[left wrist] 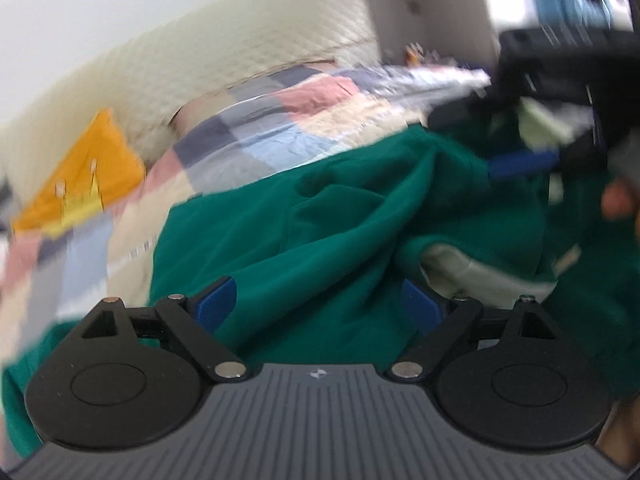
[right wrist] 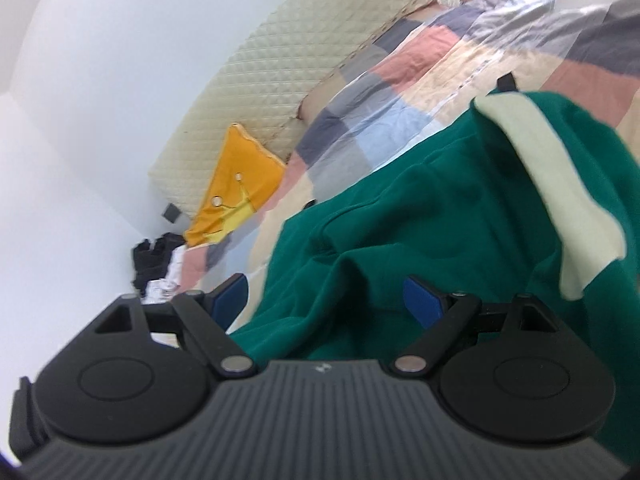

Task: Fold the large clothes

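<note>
Green sweatshirt (left wrist: 320, 216) rumpled across checked quilt (left wrist: 256, 128), pale cuff (right wrist: 552, 184) folded over on top. Left gripper (left wrist: 320, 304) spread wide, pads clear of cloth, nothing pinched. Right gripper (right wrist: 326, 300) likewise spread over the fabric, empty. Left view blurred; at its right edge a dark shape, cut off and hard to read. Orange pillow (right wrist: 240, 184) against quilted headboard (right wrist: 312, 80).

A patchwork checked quilt (right wrist: 400, 80) covers the bed. A cream quilted headboard (right wrist: 300, 60) backs it, against a plain white wall (right wrist: 100, 60).
</note>
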Tool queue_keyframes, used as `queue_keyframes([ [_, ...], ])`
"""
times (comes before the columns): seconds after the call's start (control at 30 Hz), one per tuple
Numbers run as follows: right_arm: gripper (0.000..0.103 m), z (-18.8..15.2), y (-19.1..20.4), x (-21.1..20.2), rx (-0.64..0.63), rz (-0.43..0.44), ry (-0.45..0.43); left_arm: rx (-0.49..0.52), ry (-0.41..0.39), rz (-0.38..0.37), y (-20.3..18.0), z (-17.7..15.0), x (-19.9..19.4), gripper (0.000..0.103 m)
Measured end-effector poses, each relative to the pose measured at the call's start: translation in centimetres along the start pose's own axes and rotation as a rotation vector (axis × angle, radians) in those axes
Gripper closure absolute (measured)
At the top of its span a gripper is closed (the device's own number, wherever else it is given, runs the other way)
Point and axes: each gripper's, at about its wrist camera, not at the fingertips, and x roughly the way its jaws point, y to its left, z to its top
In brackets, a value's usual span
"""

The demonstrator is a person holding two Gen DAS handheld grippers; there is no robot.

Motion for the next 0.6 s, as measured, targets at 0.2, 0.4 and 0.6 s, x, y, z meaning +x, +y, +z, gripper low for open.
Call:
queue_keyframes([
  [0.2,0.016,0.2,-0.5,0.7,-0.028,-0.047,-0.010,0.105,0.033,0.067,-1.1,-0.9,3.6,0.011],
  [0.4,0.017,0.2,-1.4,1.9,-0.003,-0.053,-0.001,0.007,0.031,0.056,0.8,-0.7,5.8,0.062],
  [0.6,0.017,0.4,-1.9,2.3,0.024,-0.048,-0.027,-0.133,-0.085,0.059,4.1,0.7,3.7,0.088],
])
